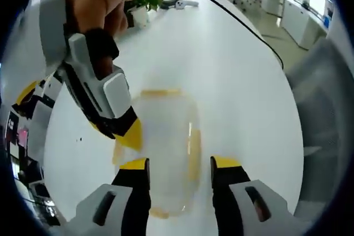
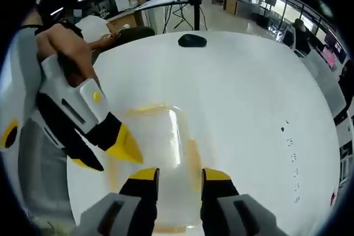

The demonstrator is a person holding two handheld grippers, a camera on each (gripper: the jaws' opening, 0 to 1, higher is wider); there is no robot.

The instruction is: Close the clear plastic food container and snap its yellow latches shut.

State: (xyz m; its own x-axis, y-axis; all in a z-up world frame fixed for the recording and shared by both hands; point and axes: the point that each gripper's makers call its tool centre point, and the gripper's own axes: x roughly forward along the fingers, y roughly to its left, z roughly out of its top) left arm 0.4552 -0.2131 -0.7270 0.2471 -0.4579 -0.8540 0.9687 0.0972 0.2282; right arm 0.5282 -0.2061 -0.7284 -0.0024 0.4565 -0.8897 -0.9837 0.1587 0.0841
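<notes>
Container (image 1: 166, 147) sits on the white table (image 1: 232, 75), lid apparently on. Left gripper (image 1: 180, 165) and right gripper (image 2: 173, 175) hover over it, jaws apart. Latching step; next, press yellow latches (image 1: 193, 153) down.

Clear container (image 1: 166, 147) with seemingly yellow latches (image 1: 194, 156); white table (image 1: 221, 70); black-and-yellow tool tips.
</notes>
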